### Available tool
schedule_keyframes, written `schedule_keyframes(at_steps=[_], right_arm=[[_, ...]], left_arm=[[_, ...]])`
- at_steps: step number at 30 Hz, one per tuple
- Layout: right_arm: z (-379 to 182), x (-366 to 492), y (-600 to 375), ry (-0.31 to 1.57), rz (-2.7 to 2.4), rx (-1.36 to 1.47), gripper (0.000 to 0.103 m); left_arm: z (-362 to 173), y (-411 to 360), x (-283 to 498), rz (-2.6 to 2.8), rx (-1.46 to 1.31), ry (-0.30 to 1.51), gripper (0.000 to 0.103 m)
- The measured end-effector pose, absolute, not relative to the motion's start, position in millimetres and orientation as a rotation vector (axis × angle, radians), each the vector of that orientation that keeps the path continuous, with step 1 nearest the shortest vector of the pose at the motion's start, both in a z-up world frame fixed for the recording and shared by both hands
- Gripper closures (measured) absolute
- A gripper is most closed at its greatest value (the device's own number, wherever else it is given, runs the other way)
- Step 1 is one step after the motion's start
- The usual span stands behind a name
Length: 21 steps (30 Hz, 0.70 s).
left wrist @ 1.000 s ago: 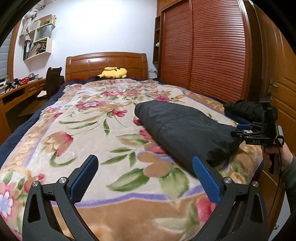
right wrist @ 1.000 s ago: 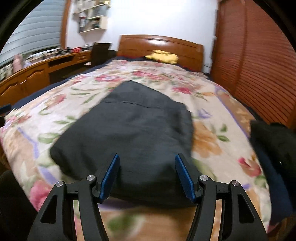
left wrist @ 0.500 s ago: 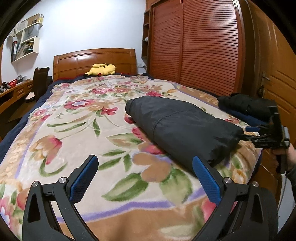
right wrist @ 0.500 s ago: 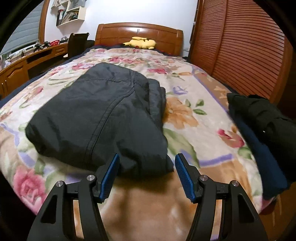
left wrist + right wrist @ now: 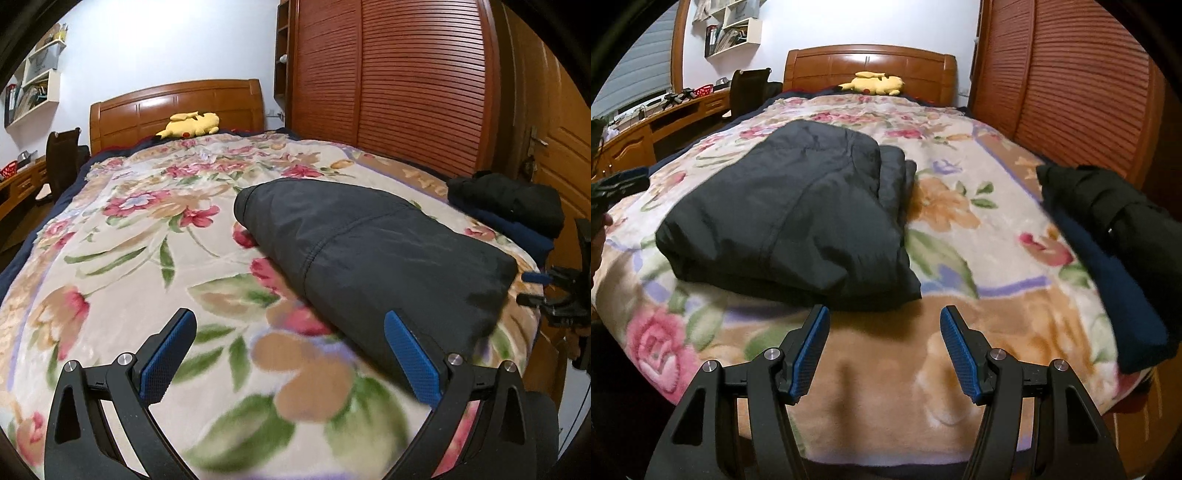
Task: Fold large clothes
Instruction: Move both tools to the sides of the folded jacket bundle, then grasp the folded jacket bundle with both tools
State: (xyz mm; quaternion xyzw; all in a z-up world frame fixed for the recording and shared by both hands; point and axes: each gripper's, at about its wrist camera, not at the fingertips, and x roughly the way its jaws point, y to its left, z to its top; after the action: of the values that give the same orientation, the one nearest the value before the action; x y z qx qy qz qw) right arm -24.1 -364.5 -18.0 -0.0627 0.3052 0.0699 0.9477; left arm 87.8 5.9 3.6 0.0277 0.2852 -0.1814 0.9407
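A dark grey padded garment [image 5: 373, 254] [image 5: 790, 218] lies folded into a thick rectangle on the floral bedspread [image 5: 122, 258] [image 5: 979, 314], near the foot of the bed. My left gripper [image 5: 291, 354] is open over the bedspread, its right finger close beside the garment's near edge, nothing between its pads. My right gripper [image 5: 884, 350] is open too, just short of the garment's front right corner, holding nothing. In the left wrist view the right gripper [image 5: 554, 291] shows at the bed's right corner.
A stack of folded dark clothes [image 5: 509, 210] [image 5: 1115, 243] sits at the bed's right corner. A yellow plush toy [image 5: 190, 123] [image 5: 873, 84] lies by the wooden headboard. A slatted wardrobe [image 5: 406, 85] lines the right side, a desk [image 5: 650, 125] and chair the left.
Both grippers drifted sideways along the foot of the bed, so the garment now sits further left in the right wrist view and nearer in the left. Both stayed open and empty.
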Motion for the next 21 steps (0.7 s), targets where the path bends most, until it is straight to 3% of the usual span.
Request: schedule_keyframes(at_steps=[21], right_arm=[[-52.2, 41.6, -384.3, 0.599, 0.258, 0.013, 0.039]], left_arm=[[-10.4, -29.4, 273.3, -0.305, 0.056, 0.733, 0.001]])
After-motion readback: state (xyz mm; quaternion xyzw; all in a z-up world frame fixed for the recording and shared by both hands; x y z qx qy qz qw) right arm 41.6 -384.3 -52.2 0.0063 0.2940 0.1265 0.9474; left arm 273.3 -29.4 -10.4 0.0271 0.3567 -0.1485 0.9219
